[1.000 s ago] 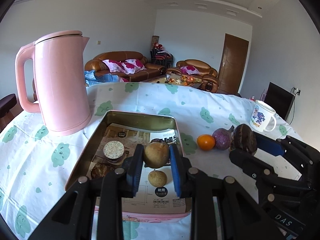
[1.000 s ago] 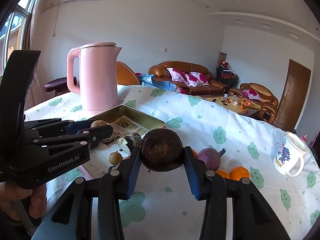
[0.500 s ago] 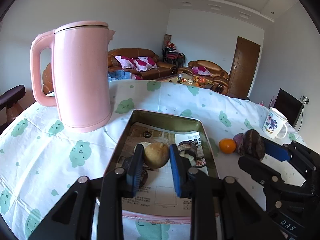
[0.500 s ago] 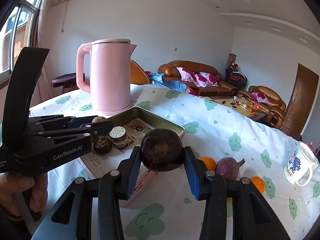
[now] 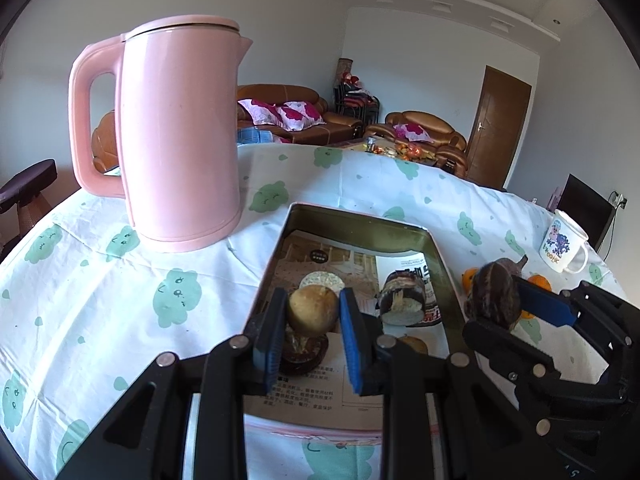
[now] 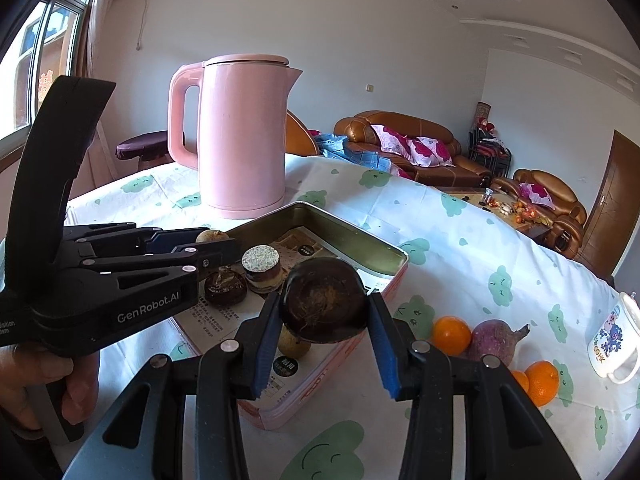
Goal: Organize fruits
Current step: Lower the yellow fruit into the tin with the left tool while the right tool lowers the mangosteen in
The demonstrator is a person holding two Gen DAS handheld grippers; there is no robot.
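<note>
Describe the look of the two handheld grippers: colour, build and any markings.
Both the left gripper and the right gripper are black plastic linkages with silver rivets and blue ribbed pads. The left one's side reads "GenRobot.AI" in white. No cables or sleeves show.

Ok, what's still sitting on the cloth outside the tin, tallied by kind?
Oranges: 3 (one is mostly hidden)
Purple root: 1
Pink kettle: 1
White mug: 1
Total: 6
</note>
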